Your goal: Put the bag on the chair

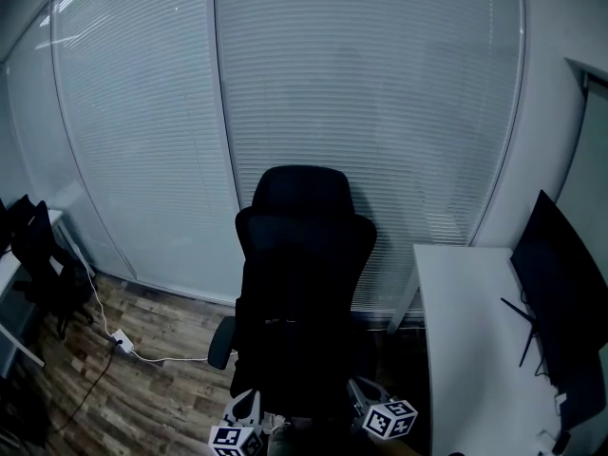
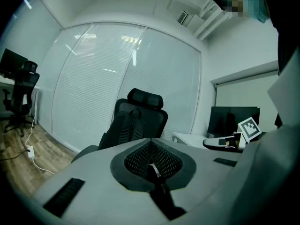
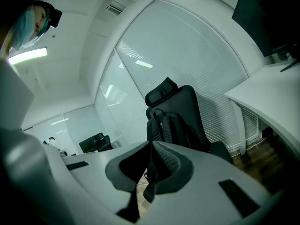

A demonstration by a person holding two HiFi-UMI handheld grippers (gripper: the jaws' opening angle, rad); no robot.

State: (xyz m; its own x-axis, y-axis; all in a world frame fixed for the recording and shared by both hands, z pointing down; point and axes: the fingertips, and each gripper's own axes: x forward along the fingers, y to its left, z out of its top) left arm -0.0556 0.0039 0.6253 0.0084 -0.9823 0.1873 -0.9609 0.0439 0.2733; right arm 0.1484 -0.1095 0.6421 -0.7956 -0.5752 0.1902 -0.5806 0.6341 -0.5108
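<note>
Left gripper [image 2: 152,159] is clenched, its pads pressed together with nothing between them. Right gripper [image 3: 151,167] is likewise clenched and empty. Both are held low in front of the chair [image 3: 190,104] and point at it, well apart from it; in the head view their marker cubes [image 1: 389,418] show at the chair's foot.

The bag [image 3: 168,128], a black backpack, is on the chair's seat, upright against the backrest below the headrest [image 3: 161,90], with its shoulder straps facing the grippers. It lies straight ahead of both pairs of jaws and touches neither. In the head view the bag cannot be told from the dark chair. A white desk [image 1: 456,350] stands just beside the chair, on its right.
</note>
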